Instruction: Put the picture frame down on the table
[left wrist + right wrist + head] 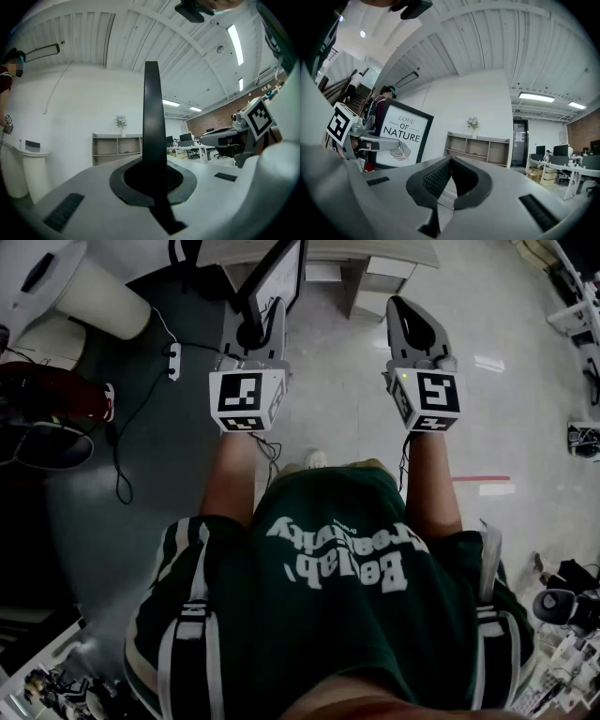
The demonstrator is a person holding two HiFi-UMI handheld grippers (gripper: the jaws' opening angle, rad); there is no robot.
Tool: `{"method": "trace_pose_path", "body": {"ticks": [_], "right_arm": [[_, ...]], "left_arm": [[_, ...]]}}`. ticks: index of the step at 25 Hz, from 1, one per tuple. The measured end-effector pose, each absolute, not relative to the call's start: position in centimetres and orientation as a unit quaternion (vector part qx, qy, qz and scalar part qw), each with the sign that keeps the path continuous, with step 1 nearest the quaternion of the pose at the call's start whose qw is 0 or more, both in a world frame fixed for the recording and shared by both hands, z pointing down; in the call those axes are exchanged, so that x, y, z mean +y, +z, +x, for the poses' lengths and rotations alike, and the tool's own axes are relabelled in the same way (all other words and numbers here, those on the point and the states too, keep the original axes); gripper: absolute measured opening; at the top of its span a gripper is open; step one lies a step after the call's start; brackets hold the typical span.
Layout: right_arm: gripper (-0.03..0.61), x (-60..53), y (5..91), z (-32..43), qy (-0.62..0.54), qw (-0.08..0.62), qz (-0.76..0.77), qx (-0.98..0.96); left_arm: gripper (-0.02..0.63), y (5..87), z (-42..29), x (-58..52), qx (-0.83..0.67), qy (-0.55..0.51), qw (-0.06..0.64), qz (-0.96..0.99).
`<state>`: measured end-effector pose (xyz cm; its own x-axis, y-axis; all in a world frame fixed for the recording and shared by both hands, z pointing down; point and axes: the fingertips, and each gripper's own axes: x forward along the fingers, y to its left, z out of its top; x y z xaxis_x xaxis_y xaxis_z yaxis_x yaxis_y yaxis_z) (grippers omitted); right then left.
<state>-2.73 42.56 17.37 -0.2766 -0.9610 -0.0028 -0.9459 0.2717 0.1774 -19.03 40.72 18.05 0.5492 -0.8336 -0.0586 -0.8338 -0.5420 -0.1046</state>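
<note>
Left gripper (260, 324) is clamped on the edge of the black picture frame (281, 273), so it is carried upright over the floor (337, 381), not yet tabled; the right gripper (405, 315) is pressed together, empty.

Dim head view, bright ceiling lights (234, 44), fisheye edges, dark corners
</note>
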Motion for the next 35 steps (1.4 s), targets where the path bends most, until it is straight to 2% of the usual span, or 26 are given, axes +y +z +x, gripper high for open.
{"method": "trace_pose_path", "body": {"ticks": [23,35], "right_arm": [[0.034,41.6,17.3,-3.5,-0.076,0.030,0.607,-0.791],[0.034,31.5,18.4,-2.0,-0.072,0.029,0.591,-0.803]], "left_arm": [[0.026,18.0,-19.2,39.9,0.462,0.008,0.066,-0.884],[0.028,18.6,-17.4,30.8,0.471,0.001,0.071,-0.879]]}}
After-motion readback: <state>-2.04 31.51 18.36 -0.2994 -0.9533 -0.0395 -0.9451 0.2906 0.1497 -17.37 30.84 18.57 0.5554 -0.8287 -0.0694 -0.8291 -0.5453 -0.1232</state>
